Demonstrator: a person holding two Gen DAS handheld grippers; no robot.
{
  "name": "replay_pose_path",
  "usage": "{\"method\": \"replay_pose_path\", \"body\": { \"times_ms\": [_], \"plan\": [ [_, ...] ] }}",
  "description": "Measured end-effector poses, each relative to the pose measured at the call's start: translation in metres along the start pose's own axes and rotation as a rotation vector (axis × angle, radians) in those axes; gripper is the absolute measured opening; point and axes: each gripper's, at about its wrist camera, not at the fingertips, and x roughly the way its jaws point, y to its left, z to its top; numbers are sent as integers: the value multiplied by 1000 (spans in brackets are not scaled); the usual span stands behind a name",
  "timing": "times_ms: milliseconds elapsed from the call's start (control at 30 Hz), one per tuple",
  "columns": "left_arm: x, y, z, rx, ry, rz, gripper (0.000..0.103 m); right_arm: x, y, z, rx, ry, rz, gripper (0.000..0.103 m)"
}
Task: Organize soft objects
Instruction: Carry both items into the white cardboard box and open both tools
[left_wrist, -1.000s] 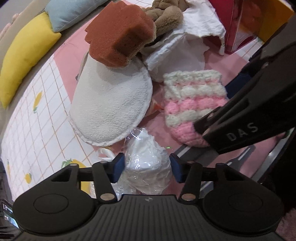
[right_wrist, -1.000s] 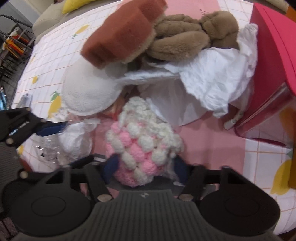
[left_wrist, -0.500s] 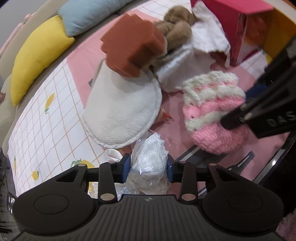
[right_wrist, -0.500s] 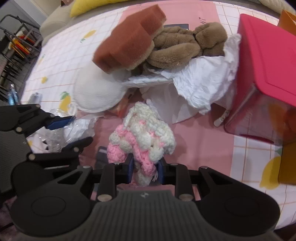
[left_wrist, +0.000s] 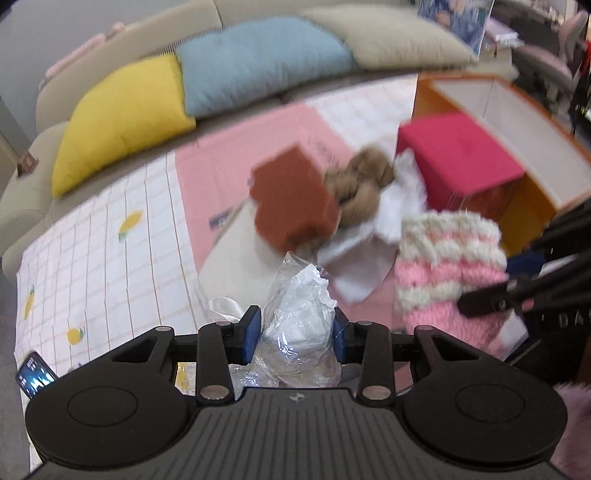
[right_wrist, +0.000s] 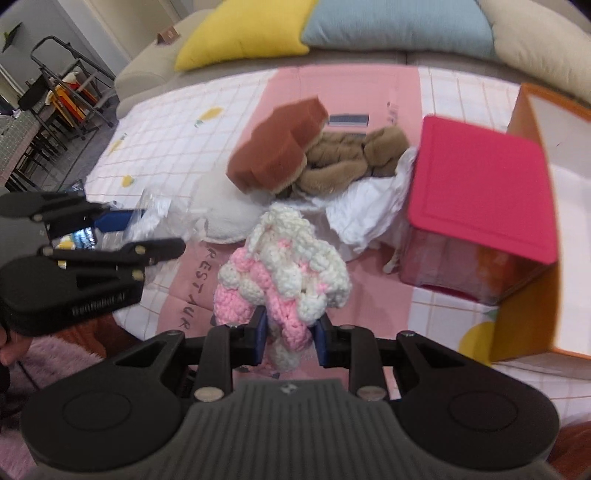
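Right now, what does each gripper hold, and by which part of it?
The left gripper holds the plastic bag by its lower middle. The right gripper holds the crochet piece by its lower pink end.

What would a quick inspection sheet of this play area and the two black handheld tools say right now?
Surface: pink and white checked mat with fruit prints.
Job's things: brown sponge block, tan plush, white round cushion, white cloth.
Clutter: phone at mat edge; pink-lidded box; orange box.
Grippers: left gripper jaws clamp a clear plastic bag; right gripper jaws clamp a pink-and-white crochet piece.
Cables: nothing seen.
Surroundings: sofa with yellow pillow and blue pillow.
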Motion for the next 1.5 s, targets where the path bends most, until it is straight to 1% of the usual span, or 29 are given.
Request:
{"method": "replay_pose_path", "body": {
  "times_ms": [67, 200, 300, 433, 500, 567, 667, 767, 900, 1000, 1133, 1267, 1400, 1500],
  "plan": [
    [-15, -6, 9, -8, -36, -22, 44, -17, -3, -4, -11, -26, -5, 25],
    [-32, -19, 33, -26, -87, -86, 44, -50, -15, -6, -14, -79, -46, 25],
    [-42, -35, 54, 6, -140, -114, 44, -76, -28, -1, -21, -115, -80, 25],
    [-52, -59, 84, 46, -204, -183, 44, -106, -48, 5, -70, -149, -164, 25],
    [-54, -73, 98, 67, -232, -208, 44, -118, -60, 9, -87, -148, -198, 25],
    [-56, -85, 112, 70, -255, -253, 44, -129, -74, 12, -91, -138, -223, 25],
    [-53, -104, 134, 49, -262, -340, 44, -143, -96, 17, -110, -113, -268, 25],
    [-47, -126, 151, 61, -266, -400, 44, -149, -120, 20, -134, -81, -331, 25],
    [-21, -151, 171, 38, -222, -505, 44, -146, -157, 26, -110, -28, -349, 25],
    [6, -167, 183, 4, -155, -551, 44, -134, -184, 31, -77, 24, -357, 25],
    [37, -186, 190, 4, -93, -518, 44, -114, -214, 32, -39, 94, -352, 25],
    [63, -198, 193, -7, -16, -532, 44, -92, -234, 31, -18, 140, -339, 25],
    [78, -209, 191, 26, 23, -506, 44, -73, -242, 27, -25, 184, -322, 27],
    [86, -217, 188, 46, 31, -514, 44, -59, -249, 28, -31, 212, -320, 27]
  ]
}}
